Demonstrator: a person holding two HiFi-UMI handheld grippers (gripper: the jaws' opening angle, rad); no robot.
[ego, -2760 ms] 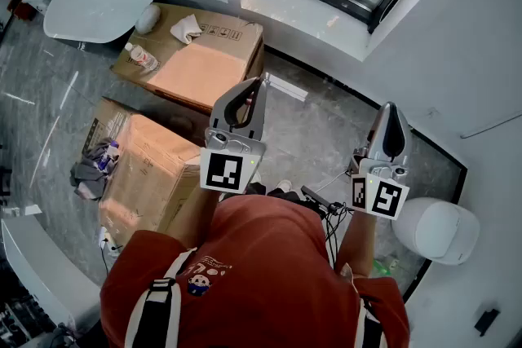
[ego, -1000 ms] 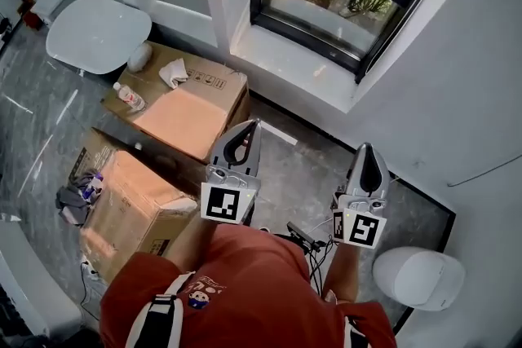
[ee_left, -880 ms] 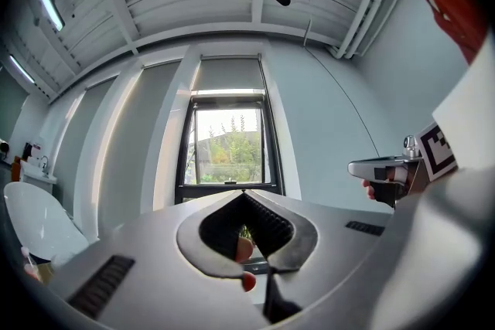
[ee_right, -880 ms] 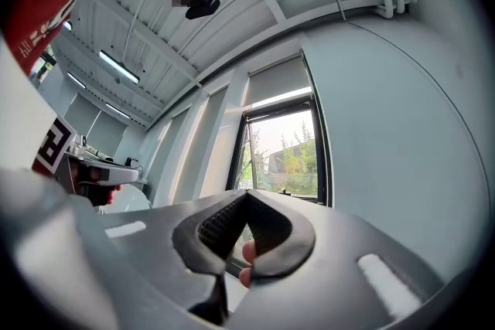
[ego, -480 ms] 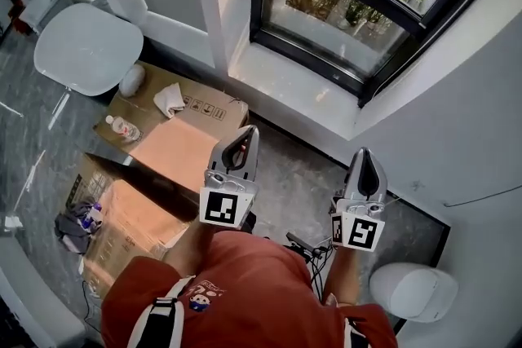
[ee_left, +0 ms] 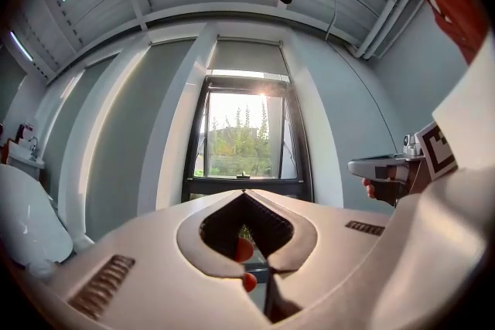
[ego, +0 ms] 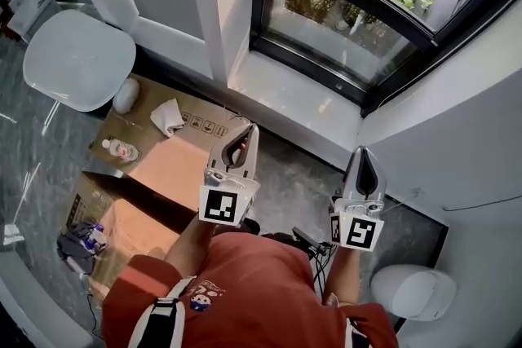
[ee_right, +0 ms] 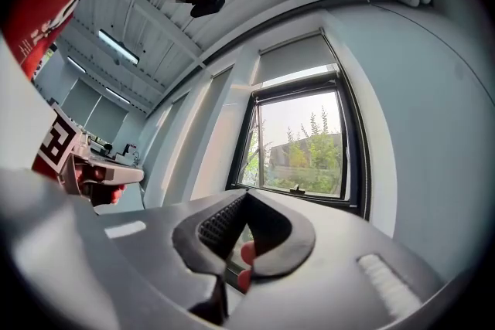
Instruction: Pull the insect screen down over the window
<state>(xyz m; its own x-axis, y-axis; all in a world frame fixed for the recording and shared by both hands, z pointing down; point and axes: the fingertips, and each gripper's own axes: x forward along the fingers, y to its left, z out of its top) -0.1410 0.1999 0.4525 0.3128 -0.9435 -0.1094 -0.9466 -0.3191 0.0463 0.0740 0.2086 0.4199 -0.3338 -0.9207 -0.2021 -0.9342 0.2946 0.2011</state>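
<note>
Head view: cardboard box print illegible; left tongs, right tongs closed.

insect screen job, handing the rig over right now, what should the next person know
Left gripper: fingers shut, empty, held out in front of the person, pointing at the window.
Right gripper: fingers shut, empty, beside the left, also facing the window.
Window: ahead, above the sill; neither gripper touches it.
Done: nothing yet; no screen covers the window.
Left: find the screen's pull, probably at the frame's top, though I cannot make it out; open a gripper, grip it, draw it down to the sill.
</note>
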